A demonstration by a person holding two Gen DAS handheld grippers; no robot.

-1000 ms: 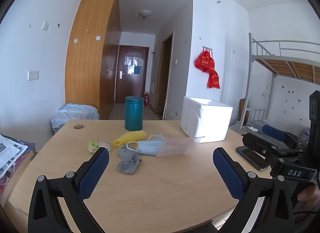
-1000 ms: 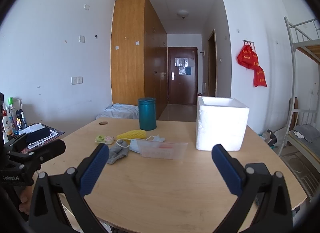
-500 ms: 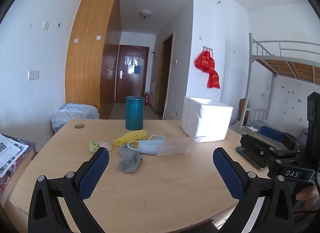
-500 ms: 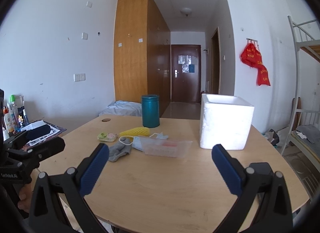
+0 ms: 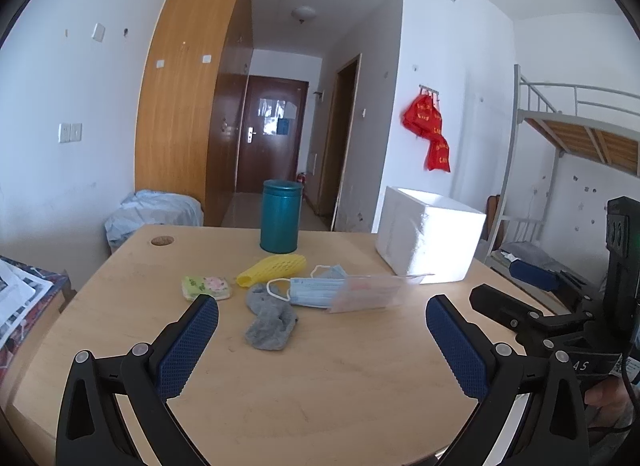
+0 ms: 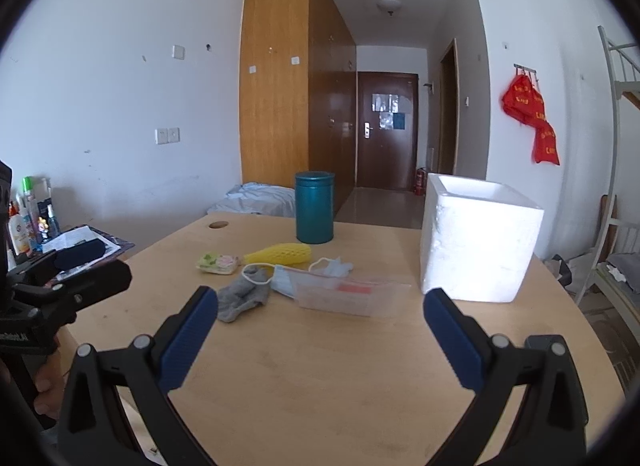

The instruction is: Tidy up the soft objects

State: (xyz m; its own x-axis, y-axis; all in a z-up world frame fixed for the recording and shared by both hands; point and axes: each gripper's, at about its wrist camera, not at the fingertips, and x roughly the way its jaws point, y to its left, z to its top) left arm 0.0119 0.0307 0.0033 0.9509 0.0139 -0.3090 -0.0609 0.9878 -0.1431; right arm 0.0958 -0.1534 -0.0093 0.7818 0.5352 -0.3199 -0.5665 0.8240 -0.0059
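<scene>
1. Two claws nearest the lens, both held above the near edge of the desk [image 5: 340,378]: left claw [image 5: 322,342] spread wide with nothing between its blue pads, right claw [image 6: 320,336] likewise gaping and empty.
2. Just beyond the left claw, toward the white foam box [image 5: 428,240]: grey sock [image 5: 270,320], crumpled flat on the wood.
3. Touching the sock's far end, on the side toward the box: blue face mask [image 5: 316,290], one white ear loop draped over the sock.
4. Partly covering the mask on the box side: clear plastic pouch [image 5: 370,293], its far corner reaching close to the box's base.
5. Left of the sock, farther from the box: small green and pink packet [image 5: 206,286], lying flat and apart from the sock.
6. Behind the mask, between packet and box: yellow foam net sleeve [image 5: 272,268], on its side, near the mask's upper loop.
7. Behind the sleeve, left of the box: teal canister [image 5: 281,215], upright, lid on.
8. At the desk's right rear: the foam box itself, open at the top, inside not visible.
9. Far beyond the box on the wall: red bags [image 5: 430,127] hanging from hooks.
</scene>
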